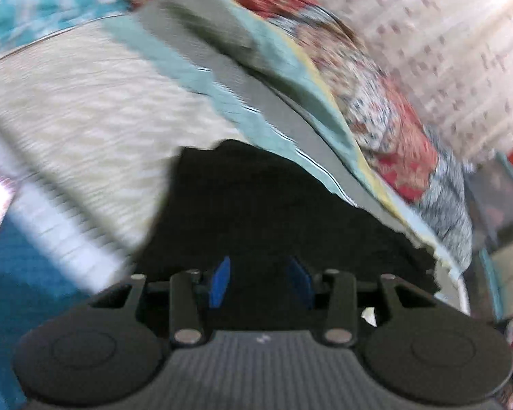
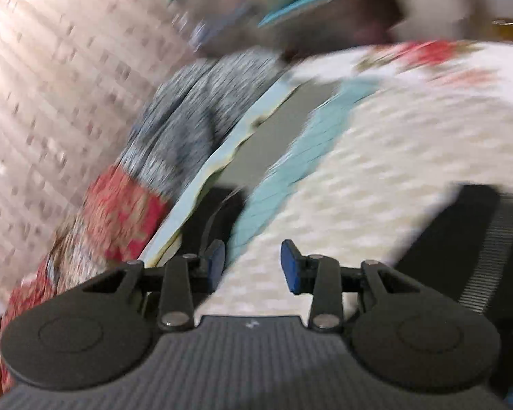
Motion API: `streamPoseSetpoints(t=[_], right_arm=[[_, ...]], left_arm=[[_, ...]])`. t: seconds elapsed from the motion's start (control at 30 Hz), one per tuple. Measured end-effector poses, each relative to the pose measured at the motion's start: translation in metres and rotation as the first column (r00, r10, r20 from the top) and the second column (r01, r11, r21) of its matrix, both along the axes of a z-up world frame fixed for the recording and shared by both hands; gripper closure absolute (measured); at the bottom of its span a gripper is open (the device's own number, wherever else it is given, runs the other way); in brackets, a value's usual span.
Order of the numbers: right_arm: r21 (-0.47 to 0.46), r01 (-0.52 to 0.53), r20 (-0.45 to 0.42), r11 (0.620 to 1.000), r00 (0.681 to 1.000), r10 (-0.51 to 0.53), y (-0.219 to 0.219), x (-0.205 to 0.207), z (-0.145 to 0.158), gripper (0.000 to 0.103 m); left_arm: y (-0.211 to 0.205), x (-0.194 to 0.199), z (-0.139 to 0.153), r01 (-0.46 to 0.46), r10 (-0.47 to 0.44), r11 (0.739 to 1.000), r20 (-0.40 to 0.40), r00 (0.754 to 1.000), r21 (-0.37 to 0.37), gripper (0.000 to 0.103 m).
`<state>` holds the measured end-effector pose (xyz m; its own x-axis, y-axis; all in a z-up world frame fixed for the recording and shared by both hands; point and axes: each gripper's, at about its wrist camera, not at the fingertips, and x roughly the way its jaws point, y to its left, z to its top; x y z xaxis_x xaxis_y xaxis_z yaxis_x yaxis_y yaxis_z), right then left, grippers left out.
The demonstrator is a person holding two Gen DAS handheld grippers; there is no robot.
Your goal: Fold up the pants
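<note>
Both views are smeared with blur, so you only get the broad shapes. Your left gripper (image 1: 260,282) sits low over the black pants (image 1: 256,212), which lie heaped on the cream textured bedcover (image 1: 78,116) and run up to its pale blue border (image 1: 222,102). The blue pads (image 1: 219,283) stand apart with dark cloth showing in the gap between them (whether they touch the fabric you cannot tell from this view), and nothing is visibly pinched. Beyond the pants lie a grey strip, a floral quilt in red and grey (image 1: 393,143) and a pale patterned curtain (image 1: 444,51). Your right gripper (image 2: 253,266) also has its jaws spread, with only the cream bedcover (image 2: 376,171) seen between the two blue pads (image 2: 290,266); it holds nothing. In that view a small patch of the pants (image 2: 222,215) shows just ahead of the left pad, between the bedcover's blue border (image 2: 290,157) and the floral quilt (image 2: 126,205). A dark ribbed shape at the right edge is too blurred to name.
</note>
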<state>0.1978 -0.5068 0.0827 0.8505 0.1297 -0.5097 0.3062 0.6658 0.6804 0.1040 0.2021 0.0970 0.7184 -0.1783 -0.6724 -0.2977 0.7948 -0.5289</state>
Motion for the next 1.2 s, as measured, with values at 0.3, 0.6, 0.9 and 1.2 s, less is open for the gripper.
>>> streamPoseSetpoints(t=[0.3,0.6,0.9,1.2], right_arm=[[-0.027,-0.053,-0.143,0.998,0.989,0.048,0.017,0.157,-0.055,0.055],[-0.080,-0.007,-0.128,0.997,0.992,-0.003,0.010,0.187,-0.056,0.092],[-0.123,0.176,-0.293,0.977,0.934,-0.205,-0.095,0.133,-0.051,0.079],[-0.195,0.178,-0.166,0.964,0.963,-0.212,-0.096,0.091,0.019,0.050]], left_arm=[[-0.035,0.115,-0.056,0.028,-0.024,0.996,-0.049,0.999,0.079,0.064],[-0.025,0.143,-0.076,0.003,0.003,0.992,-0.053,0.999,0.126,0.067],[-0.044,0.157,-0.069,0.081,-0.061,0.969,-0.092,0.994,0.232,0.062],[-0.060,0.120,-0.002,0.248,-0.260,0.760,-0.069,0.963,0.600,0.057]])
